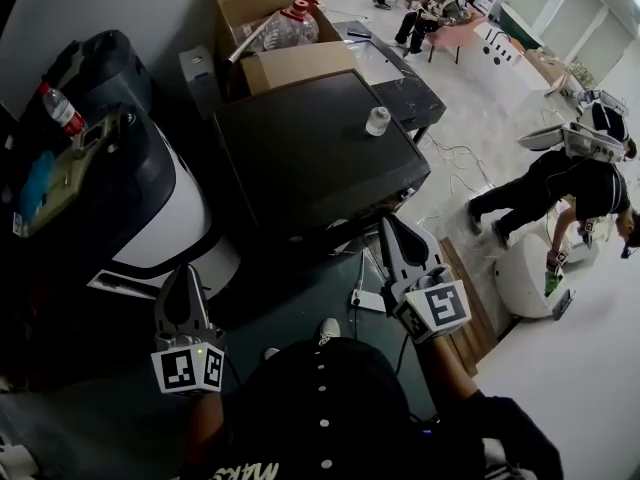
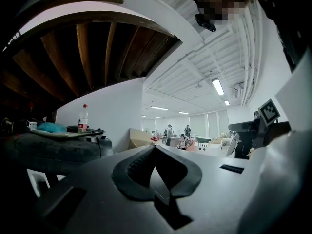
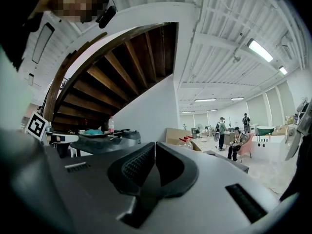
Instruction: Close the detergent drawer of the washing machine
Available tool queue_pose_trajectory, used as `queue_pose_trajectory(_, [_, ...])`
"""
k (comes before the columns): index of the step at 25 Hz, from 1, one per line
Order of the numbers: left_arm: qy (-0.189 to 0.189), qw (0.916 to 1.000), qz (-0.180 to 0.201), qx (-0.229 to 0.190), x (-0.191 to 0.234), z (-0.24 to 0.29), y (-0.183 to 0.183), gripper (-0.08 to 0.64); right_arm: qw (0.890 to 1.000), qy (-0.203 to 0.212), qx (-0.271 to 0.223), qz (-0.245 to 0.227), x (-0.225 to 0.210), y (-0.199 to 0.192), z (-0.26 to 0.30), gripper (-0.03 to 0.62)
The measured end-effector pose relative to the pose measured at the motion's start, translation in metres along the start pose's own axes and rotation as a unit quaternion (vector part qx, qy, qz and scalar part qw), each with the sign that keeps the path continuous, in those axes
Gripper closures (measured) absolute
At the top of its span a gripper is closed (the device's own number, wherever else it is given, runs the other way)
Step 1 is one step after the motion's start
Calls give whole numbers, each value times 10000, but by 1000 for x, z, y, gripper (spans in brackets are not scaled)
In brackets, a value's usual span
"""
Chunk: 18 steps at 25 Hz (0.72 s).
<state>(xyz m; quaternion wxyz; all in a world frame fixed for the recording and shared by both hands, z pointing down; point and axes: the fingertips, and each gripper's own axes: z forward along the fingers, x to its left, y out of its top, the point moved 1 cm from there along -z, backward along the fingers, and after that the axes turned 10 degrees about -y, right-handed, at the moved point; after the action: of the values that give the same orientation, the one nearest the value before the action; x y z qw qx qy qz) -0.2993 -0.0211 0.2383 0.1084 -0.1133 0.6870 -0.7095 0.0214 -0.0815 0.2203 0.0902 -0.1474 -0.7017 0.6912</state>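
Observation:
The dark-topped washing machine [image 1: 300,158] stands in front of me in the head view, seen from above. Its front face is foreshortened and dark, so I cannot make out the detergent drawer. My right gripper [image 1: 388,224] hangs just before the machine's front right corner, jaws shut with nothing between them [image 3: 155,144]. My left gripper [image 1: 185,273] is lower left, in front of the gap between this machine and the white-and-black machine [image 1: 165,223]; its tips meet, empty [image 2: 155,147]. Both gripper views look level across the room, over the machine tops.
A small white cap-like object [image 1: 377,120] sits on the machine's top. Behind it is an open cardboard box [image 1: 262,18] with a large plastic jug. A bottle [image 1: 60,108] stands on the left machine. People [image 1: 560,193] work at the right, and a cable [image 1: 455,153] lies on the floor.

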Motion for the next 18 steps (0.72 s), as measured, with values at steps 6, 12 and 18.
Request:
queue_pose_trajectory(6, [-8, 10000, 7, 4, 1, 0, -1, 552, 9997, -138, 190, -117, 0, -4, 2, 558])
queue_pose_trajectory(12, [-50, 10000, 27, 28, -2, 3, 0, 552, 9997, -83, 203, -90, 4, -5, 4, 558])
queue_pose_trajectory(18, [-65, 10000, 46, 52, -3, 5, 1, 552, 9994, -1, 280, -187, 2, -14, 5, 558])
